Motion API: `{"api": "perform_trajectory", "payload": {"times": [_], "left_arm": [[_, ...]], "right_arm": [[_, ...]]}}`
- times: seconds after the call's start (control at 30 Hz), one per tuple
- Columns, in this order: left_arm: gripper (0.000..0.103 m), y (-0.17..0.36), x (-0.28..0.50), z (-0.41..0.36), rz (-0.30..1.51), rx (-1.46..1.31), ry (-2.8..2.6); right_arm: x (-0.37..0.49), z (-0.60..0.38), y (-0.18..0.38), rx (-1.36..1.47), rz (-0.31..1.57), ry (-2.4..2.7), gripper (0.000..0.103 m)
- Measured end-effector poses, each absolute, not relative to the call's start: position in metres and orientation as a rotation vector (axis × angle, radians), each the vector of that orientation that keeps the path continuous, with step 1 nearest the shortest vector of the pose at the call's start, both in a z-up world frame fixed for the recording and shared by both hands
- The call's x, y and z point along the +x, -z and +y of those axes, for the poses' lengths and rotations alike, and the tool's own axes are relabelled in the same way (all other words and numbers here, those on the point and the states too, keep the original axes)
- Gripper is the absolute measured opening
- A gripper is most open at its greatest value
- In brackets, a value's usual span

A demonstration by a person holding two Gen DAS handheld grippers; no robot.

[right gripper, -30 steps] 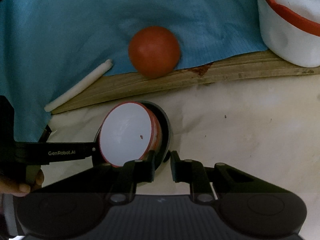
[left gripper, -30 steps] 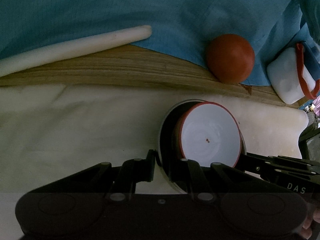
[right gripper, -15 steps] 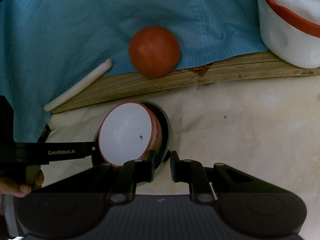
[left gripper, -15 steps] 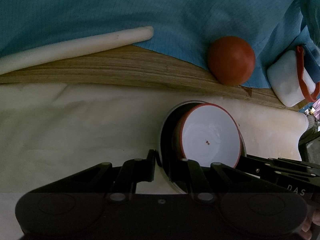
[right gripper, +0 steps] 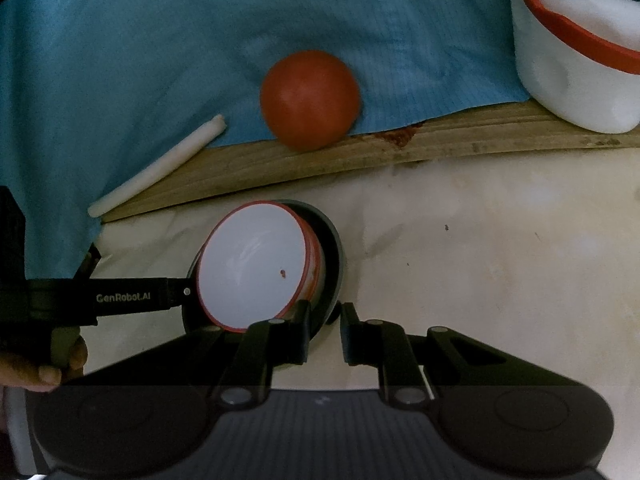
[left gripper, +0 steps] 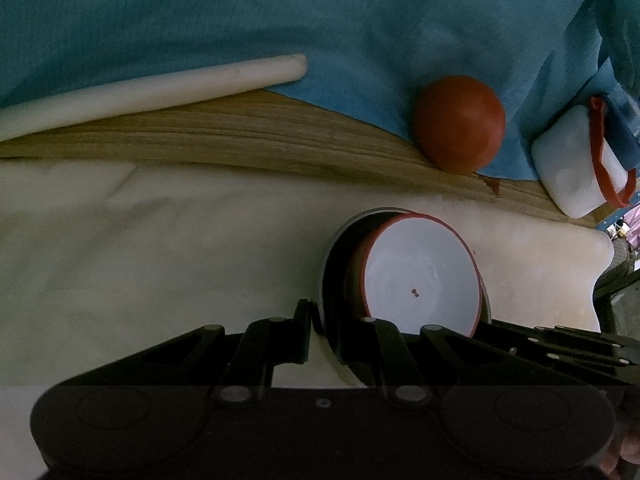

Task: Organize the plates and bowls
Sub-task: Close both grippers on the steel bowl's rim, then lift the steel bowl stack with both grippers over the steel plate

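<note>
A white bowl with a red rim (left gripper: 420, 276) sits nested in a dark grey bowl (left gripper: 334, 264) on the cream cloth. It also shows in the right wrist view (right gripper: 252, 264), inside the grey bowl (right gripper: 334, 256). My left gripper (left gripper: 324, 320) is shut on the grey bowl's left rim. My right gripper (right gripper: 324, 326) is shut on the same grey bowl's right rim. The left gripper (right gripper: 176, 294) reaches in from the left in the right wrist view.
An upturned red bowl (right gripper: 310, 98) lies on the blue cloth (right gripper: 120, 60) at the back. A white container with a red rim (right gripper: 572, 68) stands at the far right. A white rod (left gripper: 148, 92) lies along the wooden board (left gripper: 200, 140).
</note>
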State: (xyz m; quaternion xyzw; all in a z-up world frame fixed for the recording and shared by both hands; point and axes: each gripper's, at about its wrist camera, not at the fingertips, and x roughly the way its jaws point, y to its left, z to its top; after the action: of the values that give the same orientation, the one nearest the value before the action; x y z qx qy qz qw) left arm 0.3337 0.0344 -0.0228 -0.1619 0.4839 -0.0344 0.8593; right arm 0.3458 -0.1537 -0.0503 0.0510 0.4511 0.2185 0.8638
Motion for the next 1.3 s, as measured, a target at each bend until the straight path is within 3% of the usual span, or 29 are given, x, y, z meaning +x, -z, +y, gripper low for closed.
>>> {"api": "perform_trajectory", "payload": {"times": [1.3], "left_arm": [[0.011,-0.014,0.293,0.018,0.923,-0.347,0.066]], "right_arm": [[0.318,-0.175,0.024,0.105,0.885,-0.520,0.018]]}}
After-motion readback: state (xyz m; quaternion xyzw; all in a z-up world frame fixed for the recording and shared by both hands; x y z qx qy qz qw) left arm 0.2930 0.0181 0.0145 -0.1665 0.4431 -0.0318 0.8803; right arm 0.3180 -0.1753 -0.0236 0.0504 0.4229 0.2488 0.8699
